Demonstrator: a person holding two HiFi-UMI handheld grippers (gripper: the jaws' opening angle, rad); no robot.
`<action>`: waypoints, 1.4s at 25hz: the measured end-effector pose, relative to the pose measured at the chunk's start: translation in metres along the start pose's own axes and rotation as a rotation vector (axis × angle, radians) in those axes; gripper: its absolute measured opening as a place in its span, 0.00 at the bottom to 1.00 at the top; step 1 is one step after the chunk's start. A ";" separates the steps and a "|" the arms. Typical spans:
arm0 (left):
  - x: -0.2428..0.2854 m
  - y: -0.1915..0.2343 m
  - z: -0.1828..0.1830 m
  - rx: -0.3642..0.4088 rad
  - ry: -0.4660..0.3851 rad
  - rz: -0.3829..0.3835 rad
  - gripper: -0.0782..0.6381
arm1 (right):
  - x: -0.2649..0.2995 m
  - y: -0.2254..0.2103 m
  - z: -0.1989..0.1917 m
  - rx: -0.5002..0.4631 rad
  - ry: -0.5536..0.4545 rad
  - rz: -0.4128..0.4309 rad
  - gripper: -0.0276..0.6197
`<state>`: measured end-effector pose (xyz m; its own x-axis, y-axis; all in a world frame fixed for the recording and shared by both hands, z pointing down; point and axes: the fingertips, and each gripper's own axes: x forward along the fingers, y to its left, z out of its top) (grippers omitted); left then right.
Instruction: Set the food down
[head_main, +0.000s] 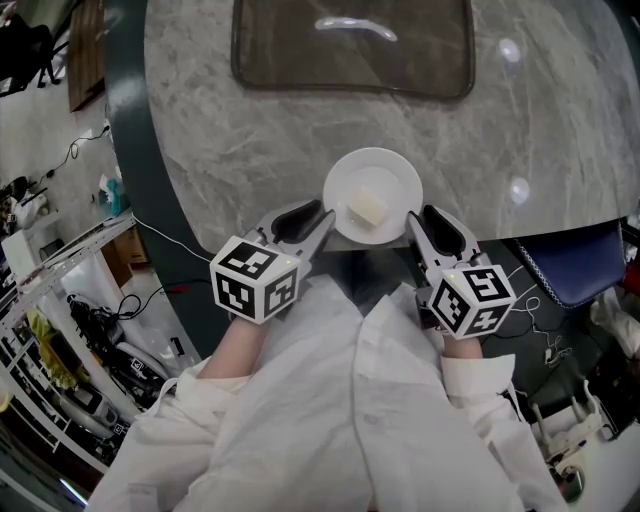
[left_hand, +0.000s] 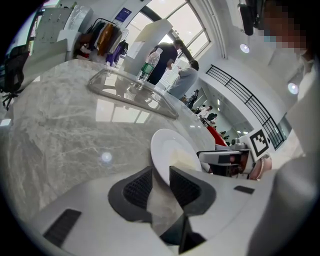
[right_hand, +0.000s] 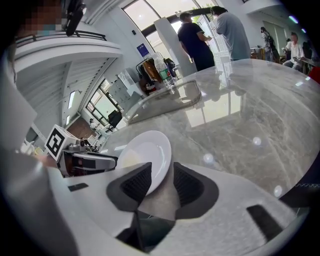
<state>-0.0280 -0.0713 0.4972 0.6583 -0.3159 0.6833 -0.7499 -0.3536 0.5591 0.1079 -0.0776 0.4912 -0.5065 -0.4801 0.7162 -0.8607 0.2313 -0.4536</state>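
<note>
Left claw (head_main: 318, 222) and right claw (head_main: 418, 226) both sit at the near edge of a round grey marble surface (head_main: 250, 130), with a white plate (head_main: 372, 195) spanning the gap between them. Left claw: narrow, closed on the plate's rim on its own side. In the left gripper view the rim runs between the two black ribbed pads (left_hand: 186, 186) and lies against the inner one, with a thin slit showing at the other. Right claw: narrow likewise, closed on the opposite rim. In the right gripper view the rim overlaps the inner pad (right_hand: 136, 184). Food (head_main: 366, 208): one pale yellow block, lying on the plate roughly midway between the claws and slightly ahead of their tips. The part of the plate nearest the claws overhangs the surface's dark border; the part farthest from them lies over the marble. Whether the plate touches the surface cannot be told. Each claw shows in the other's camera, just across the plate. The marker cubes (head_main: 255, 278) ride behind the jaws, with white sleeves (head_main: 330, 420) behind those. Well ahead of both claws, across bare marble, lies a brownish see-through tray (head_main: 350, 45). Past the tray, in the right gripper view, two people (right_hand: 197, 42) stand with their backs turned.
</note>
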 end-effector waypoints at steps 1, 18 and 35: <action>0.000 0.000 0.000 -0.002 0.003 0.000 0.24 | 0.000 0.000 -0.001 0.001 0.004 0.001 0.19; -0.002 -0.002 -0.008 -0.077 -0.018 0.011 0.24 | 0.004 0.006 -0.013 0.025 0.033 0.003 0.19; 0.004 -0.001 -0.005 -0.101 -0.016 0.001 0.24 | 0.006 0.001 -0.013 0.002 0.012 -0.054 0.16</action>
<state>-0.0249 -0.0679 0.5013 0.6582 -0.3300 0.6767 -0.7526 -0.2632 0.6036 0.1033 -0.0694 0.5018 -0.4600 -0.4819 0.7457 -0.8866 0.2036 -0.4153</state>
